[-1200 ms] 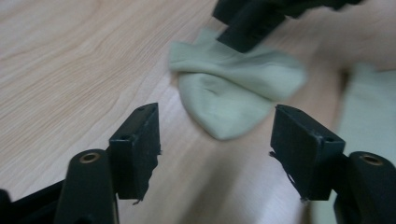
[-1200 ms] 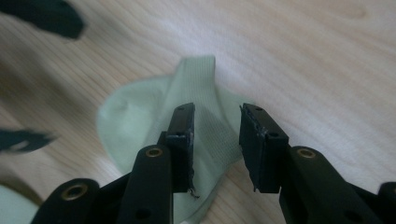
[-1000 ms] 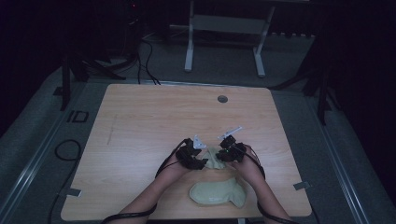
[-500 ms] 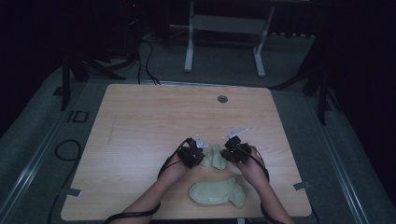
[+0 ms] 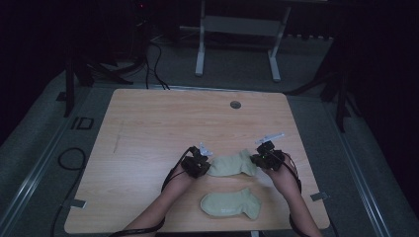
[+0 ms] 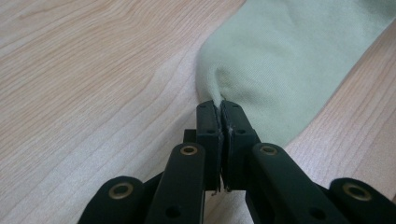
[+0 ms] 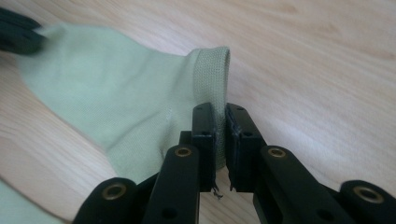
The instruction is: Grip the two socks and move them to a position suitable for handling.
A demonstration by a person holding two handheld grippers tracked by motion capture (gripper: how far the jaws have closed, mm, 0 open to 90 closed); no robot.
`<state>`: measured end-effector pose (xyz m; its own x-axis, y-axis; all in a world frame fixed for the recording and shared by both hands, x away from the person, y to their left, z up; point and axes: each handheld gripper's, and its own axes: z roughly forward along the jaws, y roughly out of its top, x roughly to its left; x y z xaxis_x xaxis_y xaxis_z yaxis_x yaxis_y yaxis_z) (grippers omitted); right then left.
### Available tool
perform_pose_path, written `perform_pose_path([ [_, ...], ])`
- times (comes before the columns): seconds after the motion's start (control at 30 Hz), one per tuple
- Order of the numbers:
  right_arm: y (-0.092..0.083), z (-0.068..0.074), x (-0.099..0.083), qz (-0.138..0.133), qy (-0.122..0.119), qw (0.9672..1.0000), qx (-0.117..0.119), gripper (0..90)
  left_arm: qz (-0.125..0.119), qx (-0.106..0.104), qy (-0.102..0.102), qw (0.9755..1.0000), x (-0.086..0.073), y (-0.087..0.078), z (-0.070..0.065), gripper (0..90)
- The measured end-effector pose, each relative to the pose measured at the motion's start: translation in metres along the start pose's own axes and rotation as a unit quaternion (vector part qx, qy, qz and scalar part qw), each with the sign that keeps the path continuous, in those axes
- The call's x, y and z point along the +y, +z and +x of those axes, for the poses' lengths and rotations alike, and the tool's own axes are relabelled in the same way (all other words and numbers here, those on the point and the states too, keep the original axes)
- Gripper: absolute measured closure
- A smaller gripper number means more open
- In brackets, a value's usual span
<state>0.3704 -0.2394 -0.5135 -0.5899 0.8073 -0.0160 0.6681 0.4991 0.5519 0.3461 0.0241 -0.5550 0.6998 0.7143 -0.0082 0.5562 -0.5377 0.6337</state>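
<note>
Overhead, your left gripper (image 5: 199,160) and right gripper (image 5: 265,157) pull the pale green sock (image 5: 231,165) flat between them on the wooden table (image 5: 148,133), near its front edge; a second sock (image 5: 231,204) of the same soft knit lies just in front, apart. A second ago the held sock was bunched between hands close together; now it is stretched out and the hands are wider apart, the right one shifted outward. Left gripper view: your black jaws are pinched tight on a small fold at the rounded toe end (image 6: 261,60), fine knit puckered there; they have just been closing on that cloth. Right gripper view: your jaws clamp the ribbed cuff (image 7: 212,74), which stands up as a thick band, having just closed a little further; smooth, pale wood grain beneath.
</note>
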Motion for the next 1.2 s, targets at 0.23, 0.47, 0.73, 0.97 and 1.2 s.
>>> perform_pose_path([
  [0.23, 0.015, -0.007, -0.011, 0.021, 0.010, 0.9997, -0.005, 76.9, 0.005, -0.001, -0.001, 1.0000, 0.000, -0.001, -0.001, 86.5],
  [0.47, 0.007, -0.003, -0.007, 0.006, 0.012, 0.9999, -0.005, 63.2, -0.006, -0.011, -0.011, 0.9999, 0.001, -0.009, -0.001, 66.8],
  [0.73, -0.006, 0.019, 0.000, -0.037, -0.015, 0.9991, 0.015, 72.8, -0.029, -0.011, 0.008, 0.9995, 0.015, -0.024, -0.020, 72.3],
  [0.97, 0.015, 0.027, -0.009, 0.001, -0.033, 0.9994, 0.006, 83.0, 0.005, -0.008, 0.019, 0.9998, 0.012, 0.005, -0.025, 77.9],
  [1.2, 0.024, 0.017, -0.016, 0.009, -0.016, 0.9998, 0.009, 81.3, 0.001, 0.001, 0.014, 0.9999, 0.009, 0.006, -0.014, 77.9],
])
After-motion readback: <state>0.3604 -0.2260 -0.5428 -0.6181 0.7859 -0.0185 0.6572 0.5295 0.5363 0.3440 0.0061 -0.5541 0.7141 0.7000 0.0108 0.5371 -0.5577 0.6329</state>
